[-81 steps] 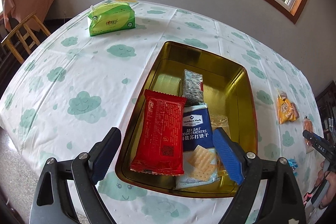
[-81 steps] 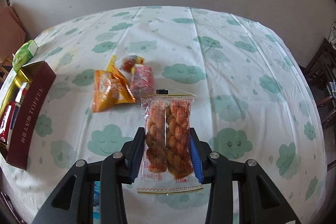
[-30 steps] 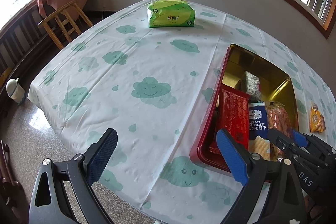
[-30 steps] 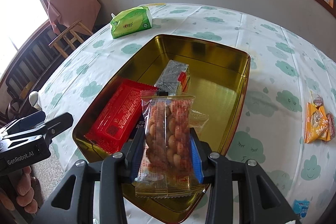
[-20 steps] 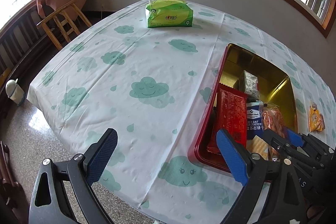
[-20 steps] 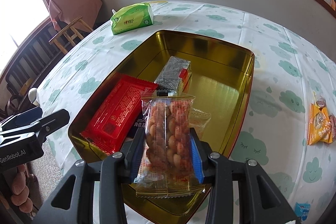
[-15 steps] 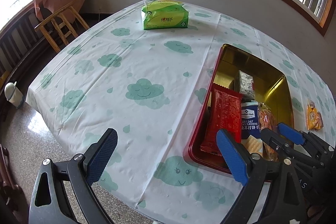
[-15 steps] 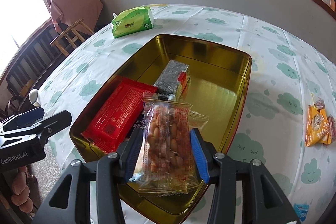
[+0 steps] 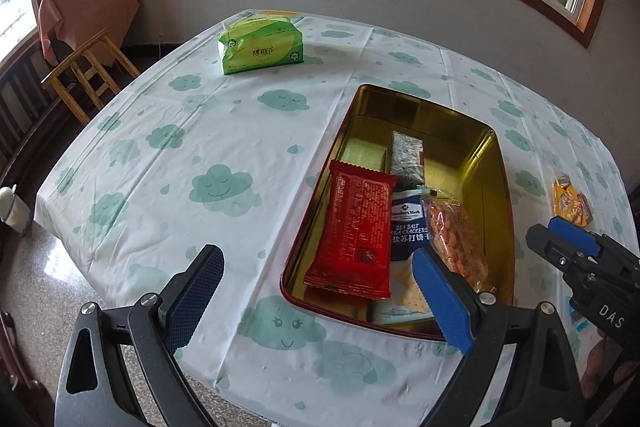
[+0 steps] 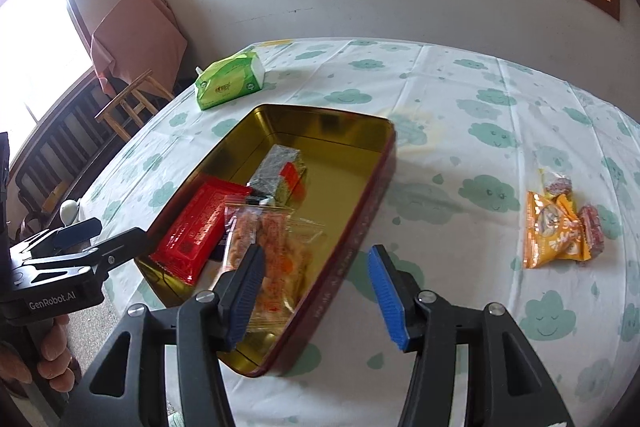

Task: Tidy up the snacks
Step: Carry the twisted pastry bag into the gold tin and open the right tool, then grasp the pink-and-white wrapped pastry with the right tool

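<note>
A gold tin with red sides (image 9: 494,163) (image 10: 362,223) sits on the cloud-print tablecloth. In it lie a red packet (image 9: 354,227) (image 10: 198,223), a blue soda cracker pack (image 9: 408,223), a dark speckled bar (image 9: 406,157) (image 10: 276,165) and a clear bag of peanuts (image 9: 454,239) (image 10: 276,251). My right gripper (image 10: 316,291) is open and empty, just above the tin's near right side, beside the peanut bag. My left gripper (image 9: 316,303) is open and empty over the table's near edge, left of the tin. Orange and pink snack packets (image 10: 560,227) (image 9: 570,201) lie on the cloth to the right.
A green tissue pack (image 9: 260,47) (image 10: 228,81) stands at the table's far left. A wooden chair (image 9: 86,75) with a pink cloth stands beyond the left edge. A small blue packet (image 9: 576,323) lies near the right gripper's handle. The wall and window lie behind the table.
My right gripper opened and let the peanut bag drop into the tin, then drew back and right. My left gripper shifted slightly, still open.
</note>
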Available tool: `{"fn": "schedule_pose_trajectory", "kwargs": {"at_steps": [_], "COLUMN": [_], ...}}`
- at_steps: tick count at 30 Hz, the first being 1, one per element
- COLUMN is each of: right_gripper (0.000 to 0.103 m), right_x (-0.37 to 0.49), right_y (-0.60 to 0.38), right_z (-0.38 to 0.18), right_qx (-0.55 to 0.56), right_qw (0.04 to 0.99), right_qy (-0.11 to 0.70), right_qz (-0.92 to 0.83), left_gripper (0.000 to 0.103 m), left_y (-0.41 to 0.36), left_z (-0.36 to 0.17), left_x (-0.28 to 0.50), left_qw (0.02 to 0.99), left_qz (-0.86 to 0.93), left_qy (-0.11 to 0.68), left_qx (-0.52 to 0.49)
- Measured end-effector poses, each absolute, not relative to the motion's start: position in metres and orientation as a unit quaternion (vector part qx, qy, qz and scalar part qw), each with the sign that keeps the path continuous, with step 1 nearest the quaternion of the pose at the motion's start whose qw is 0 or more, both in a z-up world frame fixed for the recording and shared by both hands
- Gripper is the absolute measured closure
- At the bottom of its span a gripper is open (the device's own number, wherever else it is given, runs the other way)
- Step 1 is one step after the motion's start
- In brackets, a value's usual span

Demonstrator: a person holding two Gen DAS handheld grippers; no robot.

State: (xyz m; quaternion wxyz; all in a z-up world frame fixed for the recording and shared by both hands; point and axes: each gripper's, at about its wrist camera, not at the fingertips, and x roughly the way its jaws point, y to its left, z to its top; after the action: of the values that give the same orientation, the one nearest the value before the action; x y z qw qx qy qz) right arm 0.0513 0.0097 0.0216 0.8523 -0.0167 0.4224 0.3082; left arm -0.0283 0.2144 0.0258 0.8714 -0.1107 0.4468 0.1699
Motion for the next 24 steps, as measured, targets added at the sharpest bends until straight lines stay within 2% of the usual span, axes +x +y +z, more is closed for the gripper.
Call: {"fn": "schedule_pose_trajectory", "kwargs": {"at_steps": [8, 18, 20, 24], "right_gripper": [0.048, 0.049, 0.054, 0.057], "right_x": [0.096, 0.148, 0.154, 0.166], "right_y": [-0.085, -0.154, -0.156, -0.159], "right_z": [0.024, -0.011, -0.017, -0.028], "right_qx": [-0.018, -0.044, -0.042, -0.043], "right_qw": [0.893, 0.896, 0.896, 0.895], "right_qy": [0.405, 0.426, 0.427, 0.432], "right_qz": [0.196, 0.115, 0.115, 0.106], "left_gripper": [0.009, 0.009, 0.009, 0.009], "left_y": [0.176, 0.124, 0.113, 0.094], "left_z": [0.031, 0.029, 0.029, 0.029], "left_x": [-0.015, 0.009, 0.014, 0.023], "left_qw": [0.879, 0.882, 0.882, 0.882], "left_qz": [0.131, 0.082, 0.073, 0.052], "left_qy": [0.45, 0.462, 0.463, 0.467], "left_qx": [-0.086, -0.047, -0.041, -0.03]}}
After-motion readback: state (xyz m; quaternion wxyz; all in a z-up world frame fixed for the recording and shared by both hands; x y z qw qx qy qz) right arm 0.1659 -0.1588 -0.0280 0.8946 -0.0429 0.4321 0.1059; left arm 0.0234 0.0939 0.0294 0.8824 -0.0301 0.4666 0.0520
